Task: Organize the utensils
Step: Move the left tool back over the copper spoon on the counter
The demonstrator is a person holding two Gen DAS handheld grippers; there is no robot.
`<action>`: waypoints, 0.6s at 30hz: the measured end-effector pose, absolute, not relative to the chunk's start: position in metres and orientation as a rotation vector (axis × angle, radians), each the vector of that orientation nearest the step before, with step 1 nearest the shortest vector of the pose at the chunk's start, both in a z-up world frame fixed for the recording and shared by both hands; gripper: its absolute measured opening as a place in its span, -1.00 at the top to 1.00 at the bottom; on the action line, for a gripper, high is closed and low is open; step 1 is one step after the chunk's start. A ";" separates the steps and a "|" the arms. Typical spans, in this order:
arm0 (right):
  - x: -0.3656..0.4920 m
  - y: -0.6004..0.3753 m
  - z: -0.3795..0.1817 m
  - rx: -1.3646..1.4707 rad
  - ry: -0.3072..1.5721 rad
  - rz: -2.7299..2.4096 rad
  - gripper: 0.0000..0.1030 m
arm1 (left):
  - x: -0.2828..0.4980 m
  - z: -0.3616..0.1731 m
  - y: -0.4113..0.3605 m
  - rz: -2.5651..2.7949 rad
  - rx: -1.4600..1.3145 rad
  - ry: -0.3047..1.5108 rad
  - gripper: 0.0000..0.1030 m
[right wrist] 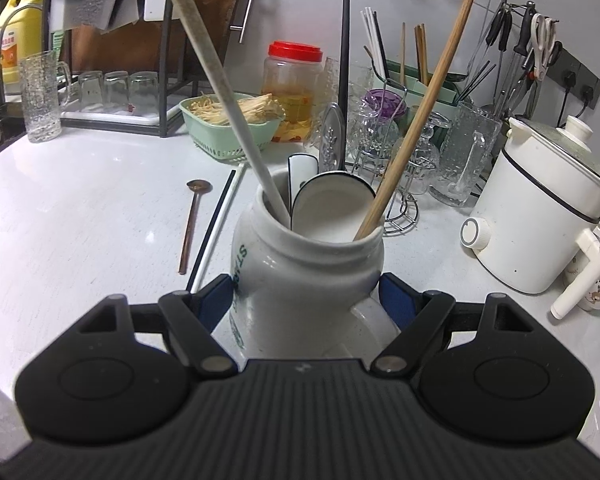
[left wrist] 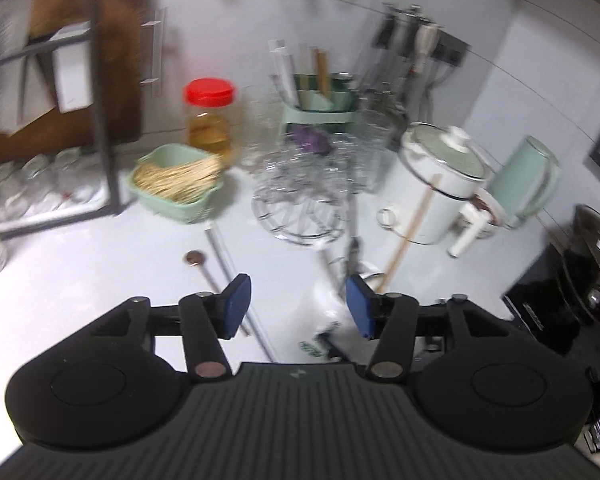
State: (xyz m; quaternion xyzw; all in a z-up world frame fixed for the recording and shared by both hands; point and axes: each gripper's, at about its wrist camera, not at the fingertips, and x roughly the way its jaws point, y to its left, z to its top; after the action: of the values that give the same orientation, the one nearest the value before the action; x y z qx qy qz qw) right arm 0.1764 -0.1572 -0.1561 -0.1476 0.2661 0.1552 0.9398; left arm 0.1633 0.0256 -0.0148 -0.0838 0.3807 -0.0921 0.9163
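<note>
Gripped between the blue pads of the right gripper (right wrist: 306,300), a white ceramic jar (right wrist: 300,272) with green lettering stood on the white countertop (right wrist: 80,208). Its mouth held a long white-handled utensil (right wrist: 216,92), a wooden stick (right wrist: 416,116), a black-handled tool (right wrist: 345,52) and two white black-rimmed spoons (right wrist: 328,204). A copper spoon (right wrist: 192,220) lay on the counter left of the jar, with a black and a white straw (right wrist: 216,236) just beside it. In the blurred left wrist view, the left gripper (left wrist: 298,306) hung above the counter, jaws parted, nothing between them. A green basket of sticks (left wrist: 176,180) sat behind.
</note>
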 end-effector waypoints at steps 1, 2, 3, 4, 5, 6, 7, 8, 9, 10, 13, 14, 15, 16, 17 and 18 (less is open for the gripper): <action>0.177 -0.157 -0.156 -0.298 0.541 0.314 -0.59 | 0.163 -0.019 0.032 -0.173 -0.183 0.789 -0.22; 0.177 -0.157 -0.156 -0.290 0.543 0.309 -0.61 | 0.163 -0.025 0.038 -0.159 -0.196 0.791 -0.24; 0.178 -0.157 -0.156 -0.279 0.545 0.303 -0.64 | 0.163 -0.030 0.044 -0.143 -0.207 0.797 -0.25; 0.179 -0.157 -0.156 -0.268 0.548 0.297 -0.66 | 0.164 -0.036 0.050 -0.129 -0.212 0.807 -0.25; 0.180 -0.157 -0.156 -0.262 0.555 0.297 -0.73 | 0.164 -0.042 0.055 -0.122 -0.219 0.808 -0.25; 0.180 -0.158 -0.156 -0.259 0.563 0.302 -0.78 | 0.164 -0.049 0.060 -0.117 -0.234 0.810 -0.26; 0.179 -0.159 -0.157 -0.254 0.568 0.306 -0.79 | 0.166 -0.057 0.064 -0.116 -0.247 0.817 -0.26; 0.179 -0.160 -0.157 -0.249 0.571 0.310 -0.79 | 0.167 -0.065 0.068 -0.118 -0.256 0.828 -0.26; 0.178 -0.160 -0.157 -0.248 0.569 0.313 -0.79 | 0.169 -0.074 0.071 -0.117 -0.263 0.836 -0.26; 0.178 -0.162 -0.157 -0.248 0.570 0.314 -0.79 | 0.171 -0.082 0.073 -0.111 -0.271 0.842 -0.26; 0.178 -0.167 -0.154 -0.216 0.579 0.312 -0.79 | 0.178 -0.103 0.081 -0.087 -0.301 0.843 -0.26; 0.178 -0.169 -0.153 -0.204 0.579 0.312 -0.79 | 0.183 -0.110 0.083 -0.074 -0.305 0.849 -0.26; 0.178 -0.170 -0.152 -0.197 0.578 0.309 -0.79 | 0.188 -0.116 0.085 -0.062 -0.310 0.847 -0.26; 0.179 -0.171 -0.150 -0.194 0.574 0.306 -0.79 | 0.193 -0.122 0.089 -0.051 -0.319 0.843 -0.26; 0.179 -0.171 -0.149 -0.191 0.569 0.304 -0.79 | 0.200 -0.129 0.091 -0.035 -0.328 0.850 -0.26; 0.180 -0.172 -0.147 -0.189 0.563 0.301 -0.79 | 0.206 -0.134 0.094 -0.028 -0.339 0.855 -0.26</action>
State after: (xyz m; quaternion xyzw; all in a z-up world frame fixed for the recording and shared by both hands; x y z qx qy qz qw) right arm 0.1795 -0.1721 -0.1469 -0.0929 0.2763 0.1477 0.9451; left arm 0.2063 0.0940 -0.1340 -0.1637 0.4125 -0.0134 0.8960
